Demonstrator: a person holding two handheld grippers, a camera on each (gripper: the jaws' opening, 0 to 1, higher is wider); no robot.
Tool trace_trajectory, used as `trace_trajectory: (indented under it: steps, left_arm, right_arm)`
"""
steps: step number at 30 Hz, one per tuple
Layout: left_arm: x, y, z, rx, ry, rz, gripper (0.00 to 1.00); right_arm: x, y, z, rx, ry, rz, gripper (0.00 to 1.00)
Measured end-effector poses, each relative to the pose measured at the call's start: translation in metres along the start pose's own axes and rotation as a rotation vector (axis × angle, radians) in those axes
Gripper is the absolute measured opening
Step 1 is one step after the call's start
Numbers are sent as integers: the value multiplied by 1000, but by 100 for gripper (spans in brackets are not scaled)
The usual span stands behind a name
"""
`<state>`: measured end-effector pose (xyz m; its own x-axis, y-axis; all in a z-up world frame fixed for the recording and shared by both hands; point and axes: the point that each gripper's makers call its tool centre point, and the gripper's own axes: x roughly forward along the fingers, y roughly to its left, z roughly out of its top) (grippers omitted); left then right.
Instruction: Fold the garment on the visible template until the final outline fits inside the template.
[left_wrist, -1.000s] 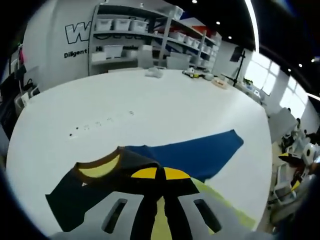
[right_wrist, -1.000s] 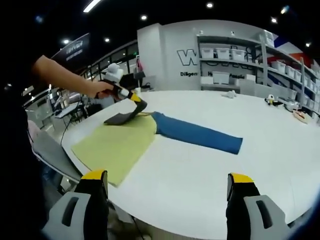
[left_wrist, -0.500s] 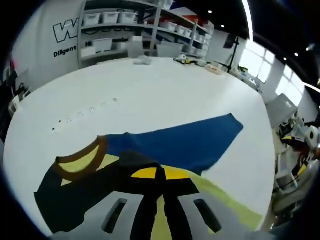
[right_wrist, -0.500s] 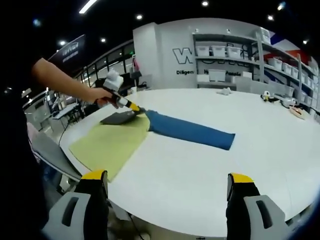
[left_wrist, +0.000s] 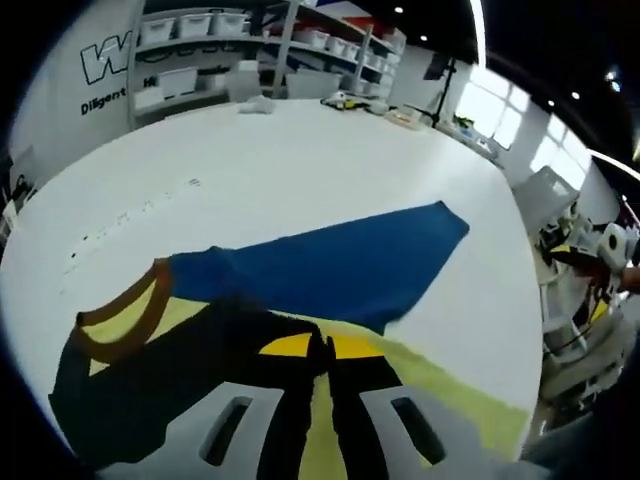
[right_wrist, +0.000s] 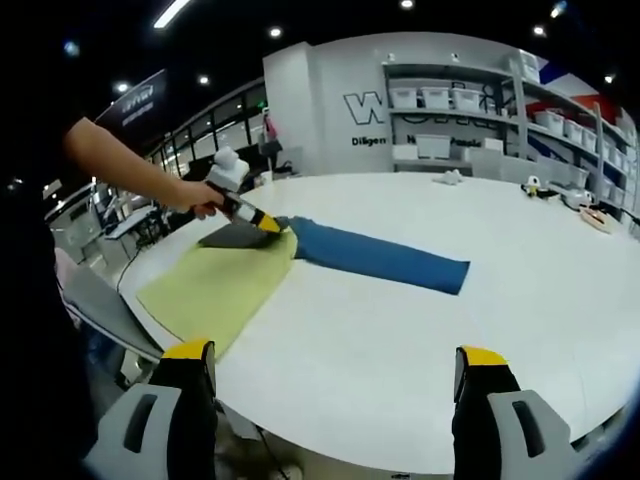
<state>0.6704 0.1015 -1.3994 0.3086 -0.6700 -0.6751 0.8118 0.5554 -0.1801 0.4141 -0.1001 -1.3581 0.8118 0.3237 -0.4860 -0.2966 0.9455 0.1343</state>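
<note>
The left gripper (left_wrist: 322, 352) had its jaws pinched on the dark part of the garment (left_wrist: 330, 275), over the yellow-green template (right_wrist: 215, 291); the right gripper (right_wrist: 335, 372) hung wide apart, holding nothing; beyond, the blue sleeve (right_wrist: 385, 260) lay flat on the white bench (right_wrist: 400, 330)

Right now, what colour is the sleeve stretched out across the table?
Blue; the sleeve shows best in the left gripper view.
</note>
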Motion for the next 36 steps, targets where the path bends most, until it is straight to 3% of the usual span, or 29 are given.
trace_trajectory:
  steps: [2, 4, 13, 19, 22, 27, 30, 32, 36]
  left_arm:
    - [0, 0, -2, 52, 11, 11, 11]
    - [-1, -2, -4, 48, 12, 9, 18]
    - [-18, 9, -9, 81, 15, 28, 24]
    - [-29, 17, -5, 109, -15, 65, 46]
    - [-34, 19, 0, 135, -52, 69, 52]
    - [-38, 25, 0, 150, -75, 86, 89]
    - [-45, 25, -4, 166, -71, 86, 92]
    - [-48, 26, -7, 161, -74, 81, 99]
    - [-55, 26, -12, 167, -66, 74, 99]
  right_arm:
    - [2, 1, 0, -1, 2, 1, 98]
    - [4, 2, 1, 0, 0, 3, 98]
    - [18, 8, 11, -2, -18, 19, 98]
    - [28, 7, 24, -10, -41, 34, 98]
    - [32, 2, 35, -7, -63, 31, 94]
    - [47, -13, 53, -12, -85, 3, 91]
    - [58, -24, 60, -4, -78, -15, 86]
    - [64, -29, 63, -1, -77, -21, 86]
    - [75, -44, 71, 8, -75, -50, 83]
